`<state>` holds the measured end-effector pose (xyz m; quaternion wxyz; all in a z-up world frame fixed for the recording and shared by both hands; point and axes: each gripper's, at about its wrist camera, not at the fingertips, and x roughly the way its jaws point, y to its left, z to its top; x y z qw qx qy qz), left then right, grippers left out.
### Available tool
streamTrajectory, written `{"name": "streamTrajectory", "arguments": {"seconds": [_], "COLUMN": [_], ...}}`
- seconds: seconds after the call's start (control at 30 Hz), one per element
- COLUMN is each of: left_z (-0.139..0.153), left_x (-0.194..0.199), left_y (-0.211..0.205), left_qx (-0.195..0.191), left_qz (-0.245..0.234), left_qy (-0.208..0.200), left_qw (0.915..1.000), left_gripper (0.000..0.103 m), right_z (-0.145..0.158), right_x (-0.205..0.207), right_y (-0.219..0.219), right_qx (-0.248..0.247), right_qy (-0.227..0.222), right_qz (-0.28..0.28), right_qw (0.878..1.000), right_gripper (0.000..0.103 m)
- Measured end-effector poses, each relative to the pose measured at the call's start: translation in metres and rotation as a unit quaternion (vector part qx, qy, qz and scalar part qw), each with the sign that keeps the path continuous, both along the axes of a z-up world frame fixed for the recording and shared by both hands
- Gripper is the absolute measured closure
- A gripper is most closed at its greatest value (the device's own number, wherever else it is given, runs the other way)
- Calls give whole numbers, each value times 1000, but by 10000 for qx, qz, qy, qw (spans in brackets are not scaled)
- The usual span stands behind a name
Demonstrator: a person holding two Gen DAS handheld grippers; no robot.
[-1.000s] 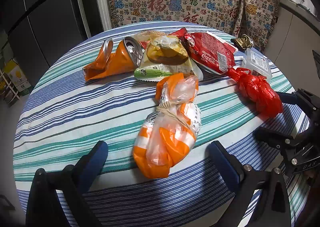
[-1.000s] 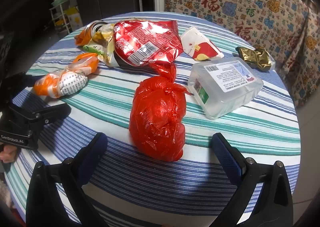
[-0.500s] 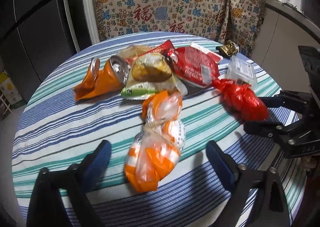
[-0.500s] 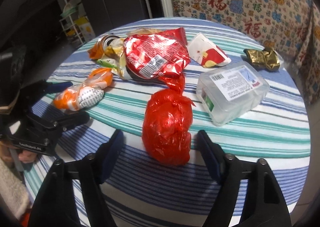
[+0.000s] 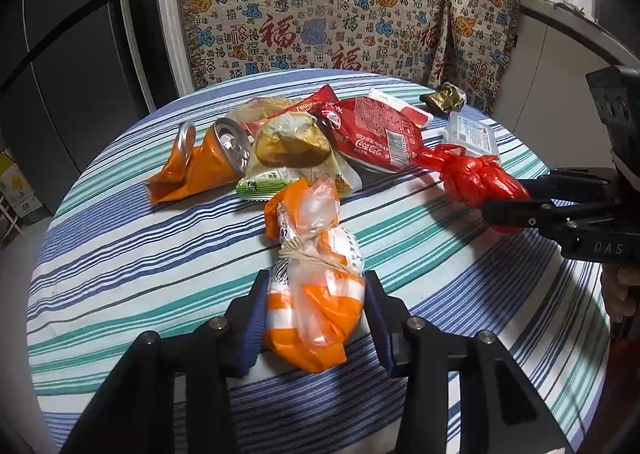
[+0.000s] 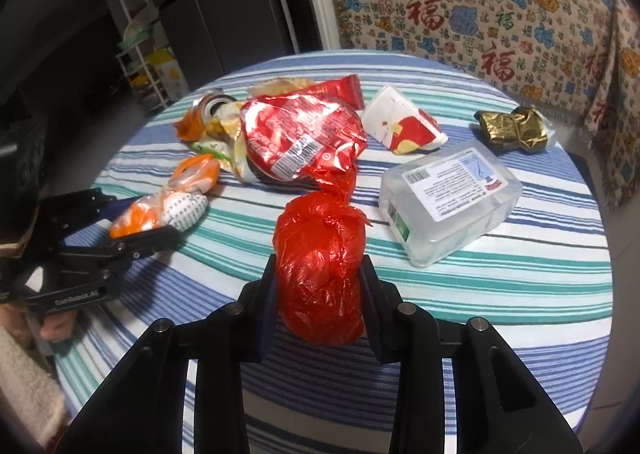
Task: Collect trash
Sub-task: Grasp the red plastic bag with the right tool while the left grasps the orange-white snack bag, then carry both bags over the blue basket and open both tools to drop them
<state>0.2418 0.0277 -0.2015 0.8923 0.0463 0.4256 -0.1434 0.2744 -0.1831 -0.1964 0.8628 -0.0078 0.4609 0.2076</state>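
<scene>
Round striped table (image 5: 120,254) strewn with trash. Left gripper (image 5: 316,318) closing around tied orange-white bag (image 5: 320,294), pads seemingly touching. Right gripper (image 6: 320,294) closing around knotted red bag (image 6: 320,254), near clear plastic box (image 6: 452,201).

Sharp, evenly lit; dark fisheye corners

Blue, teal and white striped tablecloth (image 5: 120,254); red bag (image 6: 320,266); orange-and-white bag (image 5: 316,302).

The crushed orange can (image 6: 196,119) sits mostly hidden behind the red cola wrapper (image 6: 304,137).
</scene>
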Motion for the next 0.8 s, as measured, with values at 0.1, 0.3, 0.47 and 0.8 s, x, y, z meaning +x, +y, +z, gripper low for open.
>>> {"name": "streamTrajectory", "arguments": {"seconds": [0.1, 0.3, 0.47, 0.8], "left_z": [4, 14, 16, 12], "left_x": [-4, -16, -22, -38], "left_y": [3, 7, -2, -43], "left_qx": [-119, -473, -528, -493], "left_qz": [49, 145, 92, -138], "left_qy": [-34, -126, -136, -95], "left_qw": [9999, 9987, 9985, 9986], "left_gripper": [58, 59, 59, 59], "right_z": [3, 8, 11, 17], "right_x": [-6, -19, -24, -41], "right_y": [-3, -10, -19, -40], "right_qx": [50, 84, 129, 172], "right_qy": [-10, -38, -44, -61], "right_qz": [7, -24, -63, -122], "right_qw": [10000, 10000, 9999, 9998], "right_gripper": [66, 66, 66, 66]}}
